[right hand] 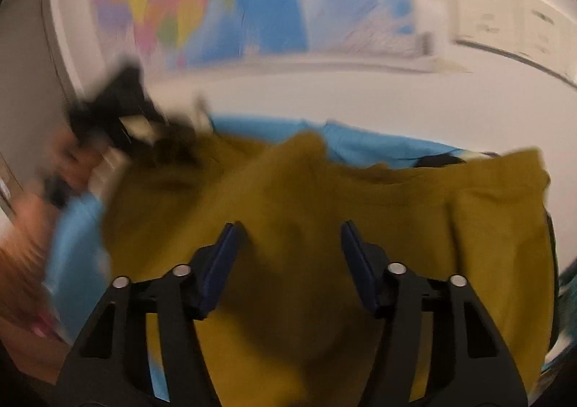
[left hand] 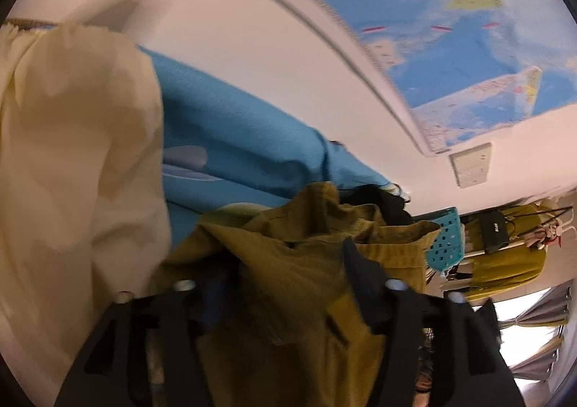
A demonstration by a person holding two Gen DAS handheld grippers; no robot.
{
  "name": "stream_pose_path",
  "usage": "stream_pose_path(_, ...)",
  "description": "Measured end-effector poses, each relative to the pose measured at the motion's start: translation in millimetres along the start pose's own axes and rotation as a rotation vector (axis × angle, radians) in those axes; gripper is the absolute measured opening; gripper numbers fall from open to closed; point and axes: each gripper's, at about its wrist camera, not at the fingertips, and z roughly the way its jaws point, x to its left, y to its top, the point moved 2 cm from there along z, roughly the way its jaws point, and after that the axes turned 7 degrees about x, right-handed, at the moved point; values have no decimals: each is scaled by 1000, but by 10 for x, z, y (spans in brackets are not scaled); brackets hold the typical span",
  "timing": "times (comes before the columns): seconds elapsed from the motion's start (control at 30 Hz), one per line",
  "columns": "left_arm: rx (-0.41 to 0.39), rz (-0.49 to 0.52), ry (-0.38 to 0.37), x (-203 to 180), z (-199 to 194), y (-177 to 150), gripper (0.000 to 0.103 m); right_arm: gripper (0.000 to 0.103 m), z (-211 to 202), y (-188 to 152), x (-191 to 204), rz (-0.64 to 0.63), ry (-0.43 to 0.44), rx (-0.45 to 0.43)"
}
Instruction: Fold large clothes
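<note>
My left gripper [left hand: 285, 277] and right gripper [right hand: 288, 244] both stand open over the mustard garment [right hand: 324, 198], gripping nothing. It lies rumpled on the blue sheet [left hand: 234, 133]. Soft and floppy; I'd pinch a hem or corner.

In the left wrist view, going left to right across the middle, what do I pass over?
Cream fabric → blue sheet → mustard-yellow garment → teal perforated basket → black box on a rack, with curtains at the far right edge.
</note>
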Motion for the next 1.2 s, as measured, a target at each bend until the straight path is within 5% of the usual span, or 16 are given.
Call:
stream_pose_path(0.17, -141, 156, -30, -380, -407, -238, 81, 41, 574, 61, -244, 67, -90, 105)
stream_pose_path(0.27, -197, 355, 68, -670, -434, -532, 88, 41, 645, 68, -301, 82, -87, 102)
stream_pose_path(0.37, -92, 497, 159, -782, -30, -845, 86, 42, 571, 52, -335, 99, -47, 99)
stream_pose_path(0.47, 19, 494, 225, -619, 412, -954, 72, 47, 228, 54, -395, 138, 1, 25)
stream_pose_path(0.6, 6, 467, 265, -403, 620, -898, 67, 49, -279, -91, -581, 158, -42, -81)
stream_pose_path(0.73, -33, 453, 304, -359, 653, -794, 67, 34, -181, -284, -995, 234, -138, -18)
stream_pose_path(0.9, -57, 493, 390, -296, 809, -787, 67, 36, 66, -452, -1355, 354, -31, -17)
stream_pose_path(1.0, -88, 525, 394, -355, 648, -925, 72, 47, -168, -448, -1252, 365, -51, -32)
stream_pose_path(1.13, -215, 544, 253, -288, 28, -1278, 82, 77, -702, -673, -1118, 385, -3, -134)
stream_pose_path(1.2, -280, 516, 222, -143, -295, -1452, 86, 79, -956, -927, -1104, 425, 9, -159)
